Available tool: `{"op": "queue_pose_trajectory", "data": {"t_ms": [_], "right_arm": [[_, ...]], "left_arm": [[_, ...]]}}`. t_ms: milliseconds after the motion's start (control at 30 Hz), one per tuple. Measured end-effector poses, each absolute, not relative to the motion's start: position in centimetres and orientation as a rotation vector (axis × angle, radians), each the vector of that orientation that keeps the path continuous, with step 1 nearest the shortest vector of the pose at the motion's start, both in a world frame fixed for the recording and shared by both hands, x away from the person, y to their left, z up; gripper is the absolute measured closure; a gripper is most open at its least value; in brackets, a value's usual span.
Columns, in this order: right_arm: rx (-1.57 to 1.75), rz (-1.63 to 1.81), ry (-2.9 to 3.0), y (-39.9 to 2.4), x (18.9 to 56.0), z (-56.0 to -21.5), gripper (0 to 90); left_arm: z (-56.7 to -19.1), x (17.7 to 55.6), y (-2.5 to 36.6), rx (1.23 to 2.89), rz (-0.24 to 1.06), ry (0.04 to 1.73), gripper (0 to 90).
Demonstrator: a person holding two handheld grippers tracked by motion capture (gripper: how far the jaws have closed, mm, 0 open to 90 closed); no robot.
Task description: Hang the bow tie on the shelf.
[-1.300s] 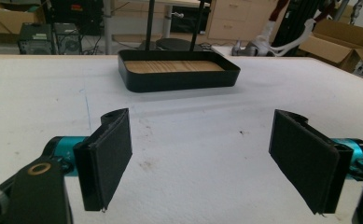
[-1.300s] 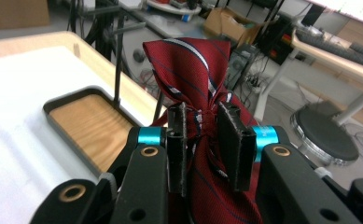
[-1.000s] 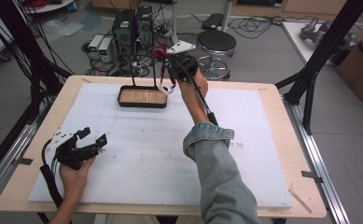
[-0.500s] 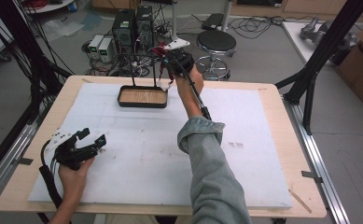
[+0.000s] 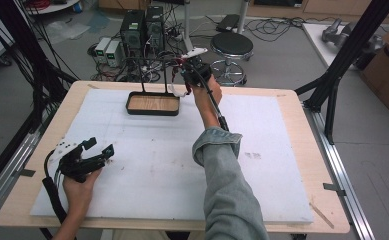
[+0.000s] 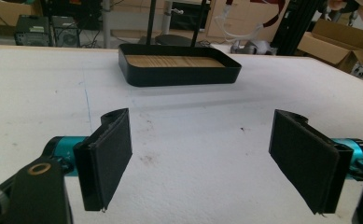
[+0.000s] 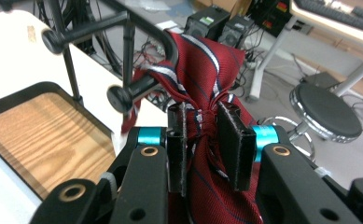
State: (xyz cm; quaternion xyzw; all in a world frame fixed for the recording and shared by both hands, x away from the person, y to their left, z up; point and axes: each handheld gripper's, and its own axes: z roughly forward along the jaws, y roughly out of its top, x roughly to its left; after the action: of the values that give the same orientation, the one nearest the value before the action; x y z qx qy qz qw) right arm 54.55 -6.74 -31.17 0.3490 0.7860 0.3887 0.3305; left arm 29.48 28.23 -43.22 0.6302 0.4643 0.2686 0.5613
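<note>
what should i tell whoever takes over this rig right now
Right gripper: shut on the red silk-like tie with white and navy stripes, held up at the black metal rack bar behind the black tray with a wooden floor.
Left gripper: open, holding nothing, low over the white foam board at the near left.
Done: the tie is draped against the rack bar.
Left: probably settle the tie on the bar, release, and withdraw the right gripper.

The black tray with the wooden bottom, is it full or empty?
Empty. The black tray shows bare wood inside. The red striped tie is outside it, pinched in the right tool by the rack.
</note>
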Motion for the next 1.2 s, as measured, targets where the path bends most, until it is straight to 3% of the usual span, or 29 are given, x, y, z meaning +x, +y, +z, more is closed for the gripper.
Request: {"op": "queue_pose_trajectory", "data": {"t_ms": [1200], "right_arm": [[0.891,0.965,2.13,-5.9,54.9,-32.5,68.5]], "left_arm": [[-43.3,29.6,28.2,1.491,0.625,1.09,21.4]]}}
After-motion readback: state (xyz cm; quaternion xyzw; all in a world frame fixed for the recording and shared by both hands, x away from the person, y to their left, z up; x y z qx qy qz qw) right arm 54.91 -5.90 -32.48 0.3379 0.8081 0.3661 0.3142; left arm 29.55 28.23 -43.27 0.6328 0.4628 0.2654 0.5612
